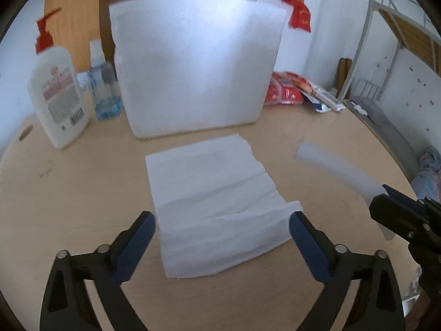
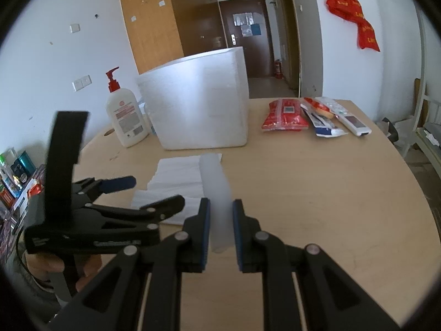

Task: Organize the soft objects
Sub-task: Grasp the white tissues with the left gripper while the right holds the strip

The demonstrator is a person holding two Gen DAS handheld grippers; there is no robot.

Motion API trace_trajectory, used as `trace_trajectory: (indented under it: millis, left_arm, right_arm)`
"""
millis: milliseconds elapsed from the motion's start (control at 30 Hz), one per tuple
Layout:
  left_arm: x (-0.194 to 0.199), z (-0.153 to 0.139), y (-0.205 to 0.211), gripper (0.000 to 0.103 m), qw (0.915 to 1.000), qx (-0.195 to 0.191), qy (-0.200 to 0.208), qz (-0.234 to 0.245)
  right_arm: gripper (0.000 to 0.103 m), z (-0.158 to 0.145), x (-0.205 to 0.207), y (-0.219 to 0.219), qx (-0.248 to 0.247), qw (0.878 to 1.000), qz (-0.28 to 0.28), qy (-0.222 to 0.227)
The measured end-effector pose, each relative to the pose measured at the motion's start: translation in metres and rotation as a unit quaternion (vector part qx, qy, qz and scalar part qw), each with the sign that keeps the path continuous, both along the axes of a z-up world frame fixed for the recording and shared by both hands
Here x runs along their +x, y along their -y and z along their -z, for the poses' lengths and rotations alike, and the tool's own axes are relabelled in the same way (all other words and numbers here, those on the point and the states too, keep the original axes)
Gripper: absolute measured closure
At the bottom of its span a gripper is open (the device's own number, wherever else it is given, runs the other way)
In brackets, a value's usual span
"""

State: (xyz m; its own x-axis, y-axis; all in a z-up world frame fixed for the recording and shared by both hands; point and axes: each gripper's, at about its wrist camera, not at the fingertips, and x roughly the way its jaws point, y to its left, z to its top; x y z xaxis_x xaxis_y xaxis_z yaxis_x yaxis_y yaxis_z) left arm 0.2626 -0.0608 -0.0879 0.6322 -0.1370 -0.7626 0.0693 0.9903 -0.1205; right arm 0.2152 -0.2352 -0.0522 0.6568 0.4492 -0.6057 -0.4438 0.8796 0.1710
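A white foam box stands at the back of the wooden table. In front of it lies a flat stack of white tissue. My left gripper is open, its blue pads on either side of the tissue's near end without pressing it. From the right wrist view the left gripper hangs over the tissue. My right gripper is shut on a translucent white soft tube that points toward the box. The tube and the right gripper show at the right edge of the left wrist view.
A white pump bottle with a red top and a clear blue bottle stand left of the box. Red snack packs, wrappers and a white remote lie at the back right. A hand holds the left gripper.
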Motion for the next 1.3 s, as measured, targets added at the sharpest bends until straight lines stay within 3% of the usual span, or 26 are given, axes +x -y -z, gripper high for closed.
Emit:
trace_trajectory:
  millis: [233, 467, 567, 700, 767, 867, 1300]
  left_arm:
    - [0.006, 0.010, 0.006, 0.018, 0.9996, 0.009, -0.027, 0.002]
    - [0.005, 0.010, 0.013, 0.029, 0.9987, 0.046, -0.022, -0.004]
    - [0.003, 0.009, 0.011, 0.039, 0.9986, 0.050, -0.018, -0.003]
    - [0.000, 0.006, 0.010, 0.078, 0.9986, 0.050, -0.016, -0.002]
    - [0.002, 0.007, 0.013, 0.088, 0.9987, 0.049, -0.017, 0.001]
    - [-0.001, 0.005, 0.012, 0.090, 0.9988, 0.047, -0.015, 0.002]
    - [-0.038, -0.043, -0.006, 0.090, 0.9976, 0.032, 0.059, -0.015]
  right_arm:
    - [0.084, 0.001, 0.001, 0.002, 0.006, 1.000, -0.002, -0.001]
    - [0.084, 0.001, 0.000, 0.004, 0.008, 1.000, -0.002, 0.000]
    - [0.084, 0.000, -0.002, 0.004, 0.008, 1.000, -0.003, 0.001]
    - [0.084, -0.001, -0.003, 0.007, 0.009, 1.000, -0.001, 0.002]
    - [0.084, -0.003, -0.004, 0.007, 0.008, 1.000, 0.000, 0.004]
    - [0.084, -0.005, -0.006, 0.008, 0.009, 1.000, 0.001, 0.006]
    - [0.084, -0.019, -0.019, 0.002, 0.009, 1.000, -0.004, 0.021]
